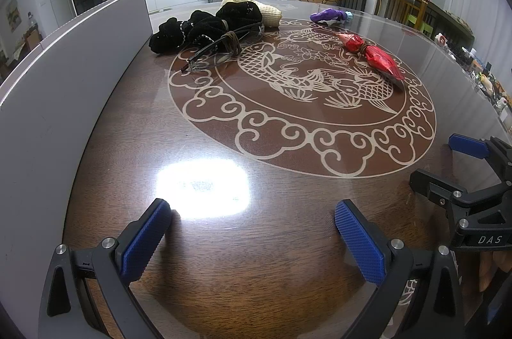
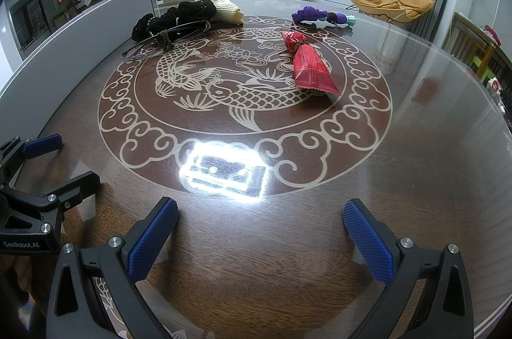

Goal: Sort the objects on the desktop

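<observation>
Both grippers hover low over the near edge of the tabletop (image 2: pixel 432 147), side by side, neither holding anything. The left gripper (image 1: pixel 252 230) has its fingers spread wide over bare wood; the right gripper (image 2: pixel 260 230) likewise stands with fingers spread and nothing between them.

The objects to be sorted all lie well ahead of the fingers, across the carp motif (image 2: pixel 224 76). The red snack packet (image 2: pixel 308 67) is the nearest item. It lies ahead and to the right of the right gripper's centre line, and further right still in the left wrist view, so the right gripper is judged the nearer. Its long axis runs roughly away from the viewer, tilted slightly left at the far end: the flat crimped end points toward the grippers, the twisted, string-tied end points away.

At far left lie the black fabric bundle (image 1: pixel 204 25) with a cream knitted item (image 1: pixel 256 8) behind it, touching. The spectacles (image 1: pixel 220 51) rest just in front of the bundle, long axis diagonal, with a brown tie across them. A purple toy (image 2: pixel 320 15) lies at the far edge, long axis crosswise.

A grey panel (image 1: pixel 80 67) borders the left side. Sorting is judged not yet begun.
</observation>
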`<state>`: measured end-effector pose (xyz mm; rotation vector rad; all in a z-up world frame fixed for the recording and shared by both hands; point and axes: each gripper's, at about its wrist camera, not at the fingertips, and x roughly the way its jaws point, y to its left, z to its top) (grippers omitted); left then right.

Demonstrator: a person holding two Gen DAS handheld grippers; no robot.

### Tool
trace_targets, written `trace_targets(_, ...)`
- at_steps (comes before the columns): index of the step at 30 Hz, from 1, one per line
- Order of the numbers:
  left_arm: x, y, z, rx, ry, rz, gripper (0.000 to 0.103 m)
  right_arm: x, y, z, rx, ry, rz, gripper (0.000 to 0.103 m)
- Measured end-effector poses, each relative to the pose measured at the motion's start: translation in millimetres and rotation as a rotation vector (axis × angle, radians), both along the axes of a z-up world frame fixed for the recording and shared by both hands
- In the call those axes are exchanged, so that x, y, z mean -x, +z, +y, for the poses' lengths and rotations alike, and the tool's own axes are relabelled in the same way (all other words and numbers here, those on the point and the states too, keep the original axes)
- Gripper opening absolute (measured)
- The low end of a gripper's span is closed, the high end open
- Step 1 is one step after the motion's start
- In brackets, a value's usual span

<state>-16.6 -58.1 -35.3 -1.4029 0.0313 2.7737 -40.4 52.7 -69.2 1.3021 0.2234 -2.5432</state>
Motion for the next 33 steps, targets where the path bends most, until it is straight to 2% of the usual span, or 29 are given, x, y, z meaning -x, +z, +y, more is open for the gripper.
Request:
trace_targets(29,-0.8,0.2,0.1,-0.001,-0.002,0.0,0.103,-0.3,0.2,1.9,0.001,-0.001,0.0,0.103)
trace_targets(33,-1.1,0.4,0.2,-0.002,-0.004,0.001,0.103,4.2,1.7,4.2,-0.017,0.021,-0.024,0.103)
